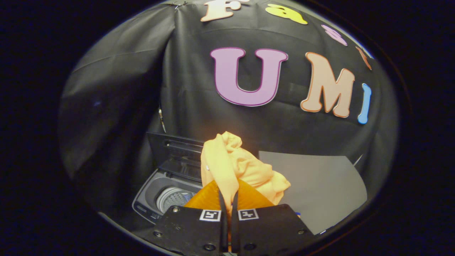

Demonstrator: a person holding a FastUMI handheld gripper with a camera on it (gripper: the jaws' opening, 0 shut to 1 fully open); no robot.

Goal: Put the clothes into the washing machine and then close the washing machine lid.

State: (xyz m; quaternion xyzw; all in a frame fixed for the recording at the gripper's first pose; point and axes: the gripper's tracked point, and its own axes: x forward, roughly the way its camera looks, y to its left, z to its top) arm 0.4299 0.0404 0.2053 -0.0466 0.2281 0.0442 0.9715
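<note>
My gripper is shut on an orange garment, which bunches up above and ahead of the fingers and hangs to their right. Both fingers press on a fold of the cloth between them. To the left of the fingers and below stands the washing machine, with its drum showing. Its dark lid stands raised behind the drum opening. The garment hangs in the air just right of the drum opening and hides part of the lid.
A grey table top lies to the right of the garment, beyond the fingers. Black cloth walls close in behind the machine and the table.
</note>
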